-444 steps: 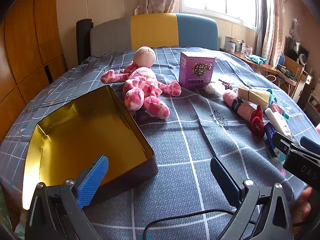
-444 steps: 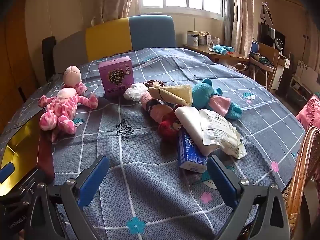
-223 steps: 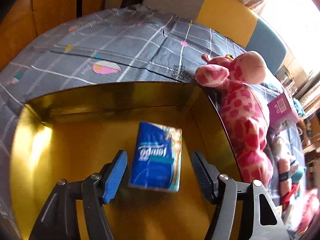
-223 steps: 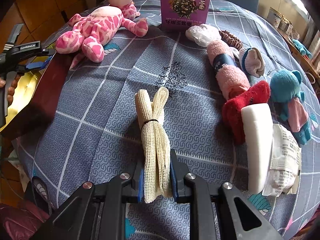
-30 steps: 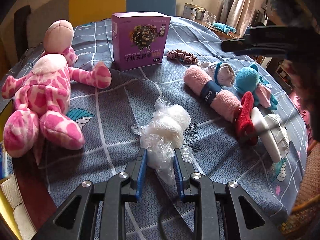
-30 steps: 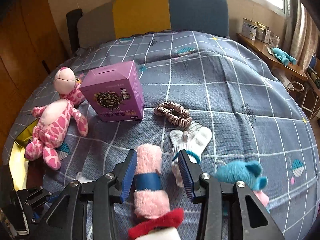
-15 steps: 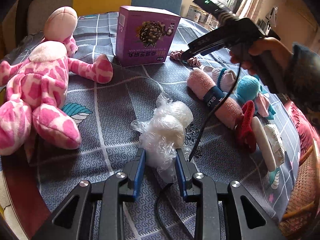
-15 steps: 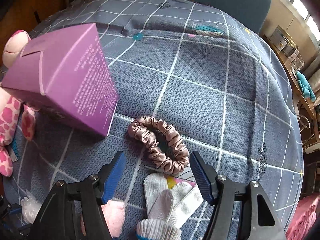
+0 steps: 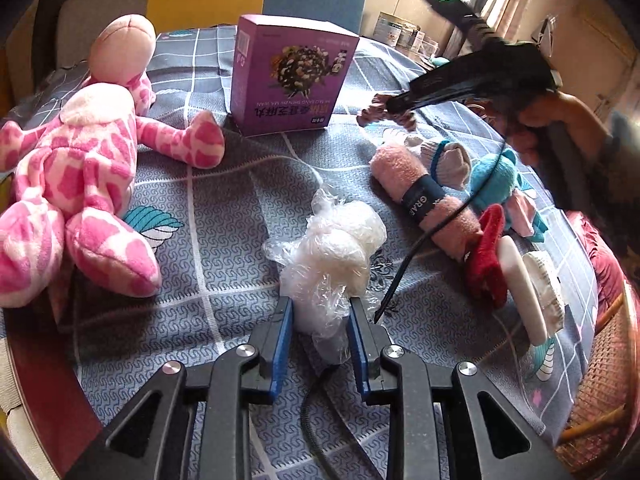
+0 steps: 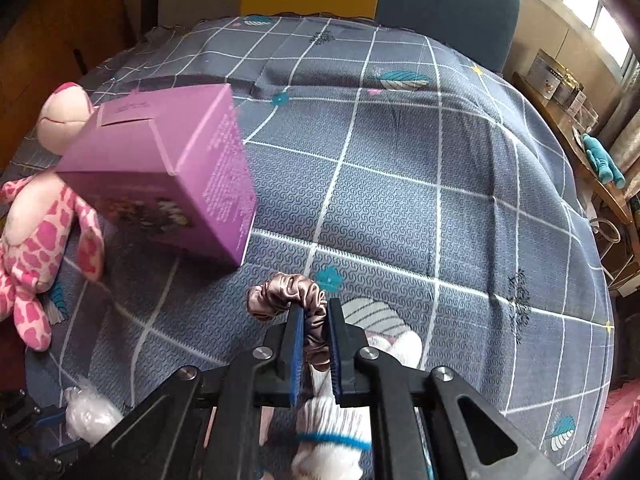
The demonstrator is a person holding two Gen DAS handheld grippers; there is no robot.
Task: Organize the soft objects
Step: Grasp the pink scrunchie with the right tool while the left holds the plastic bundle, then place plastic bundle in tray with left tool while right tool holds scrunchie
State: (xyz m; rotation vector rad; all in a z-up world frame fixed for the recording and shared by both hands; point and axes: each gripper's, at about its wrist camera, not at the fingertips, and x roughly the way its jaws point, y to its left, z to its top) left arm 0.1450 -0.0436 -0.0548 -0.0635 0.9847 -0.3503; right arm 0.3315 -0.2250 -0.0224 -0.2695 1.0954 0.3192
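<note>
Right gripper [image 10: 314, 322] has just clenched the satin scrunchie [image 10: 286, 294], lower centre; light, squashy, slippery. Left gripper [image 9: 320, 316] grips the plastic-wrapped bundle [image 9: 332, 252].

Glossy satin scrunchie [image 10: 289, 295], crinkly clear plastic bundle [image 9: 334, 246], fuzzy plush toy [image 9: 76, 168], smooth cardboard box [image 9: 288, 76].

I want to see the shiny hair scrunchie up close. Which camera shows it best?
The right wrist view. There the scrunchie sits close and sharp, pinched in the right gripper. In the left wrist view the scrunchie is far off, small and partly hidden behind that blurry gripper.
</note>
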